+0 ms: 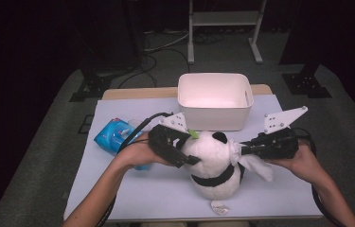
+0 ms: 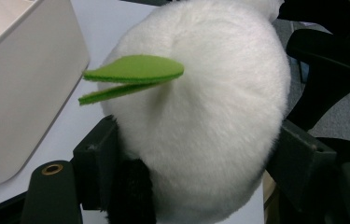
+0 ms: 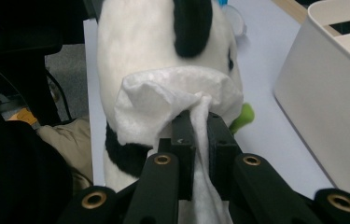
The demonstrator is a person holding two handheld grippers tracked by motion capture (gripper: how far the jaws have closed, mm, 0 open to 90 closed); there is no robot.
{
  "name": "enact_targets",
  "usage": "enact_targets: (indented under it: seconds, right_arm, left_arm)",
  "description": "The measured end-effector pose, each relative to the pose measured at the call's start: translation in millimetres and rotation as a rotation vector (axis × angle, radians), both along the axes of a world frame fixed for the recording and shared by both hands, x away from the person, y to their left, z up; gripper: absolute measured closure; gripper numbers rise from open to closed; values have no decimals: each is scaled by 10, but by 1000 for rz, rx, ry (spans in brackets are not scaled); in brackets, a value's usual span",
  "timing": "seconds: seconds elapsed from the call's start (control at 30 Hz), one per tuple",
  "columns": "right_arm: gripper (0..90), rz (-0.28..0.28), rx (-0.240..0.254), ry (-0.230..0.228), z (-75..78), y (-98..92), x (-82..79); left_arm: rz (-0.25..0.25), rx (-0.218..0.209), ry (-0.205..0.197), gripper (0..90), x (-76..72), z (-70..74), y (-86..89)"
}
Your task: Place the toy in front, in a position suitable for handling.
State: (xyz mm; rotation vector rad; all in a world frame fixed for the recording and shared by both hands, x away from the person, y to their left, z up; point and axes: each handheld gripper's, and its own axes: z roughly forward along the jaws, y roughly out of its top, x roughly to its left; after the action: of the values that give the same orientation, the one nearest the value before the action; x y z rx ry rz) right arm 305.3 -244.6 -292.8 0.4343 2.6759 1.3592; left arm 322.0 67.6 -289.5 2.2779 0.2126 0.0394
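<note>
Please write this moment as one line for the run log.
left tongs: shut on panda head | right tongs: shut on tissue, pressed against panda | bin: behind panda

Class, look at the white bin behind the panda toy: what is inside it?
The white bin shows a bare pale inner floor and far wall, with nothing lying on the visible part. Its near wall hides the front strip of the floor, so anything there cannot be seen. The panda toy sits outside it.

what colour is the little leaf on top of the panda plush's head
Bright green; the leaf on the panda plush shows best in the left gripper view.
</note>
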Motion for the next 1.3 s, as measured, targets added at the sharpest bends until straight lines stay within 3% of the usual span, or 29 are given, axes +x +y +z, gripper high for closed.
enact_targets:
  seconds: [0.33,0.5,0.8,1.23,1.3]
  right_arm:
    - [834,6,-29,-25,139,61,9]
    - [835,-1,-64,-5,23,69,4]
    - [836,-1,-42,16,-67,18,-6]
    - [836,-14,-49,22,-114,-40,-16]
    - [835,-17,-44,29,-128,-58,-15]
  left_arm:
    - [-17,-3,1,256,-4,-43,-150]
    - [-22,5,5,215,6,-81,-176]
    - [-20,-15,29,115,18,-131,-144]
    - [-23,-38,97,98,55,-328,-96]
    - [-27,-60,84,150,39,-344,-100]
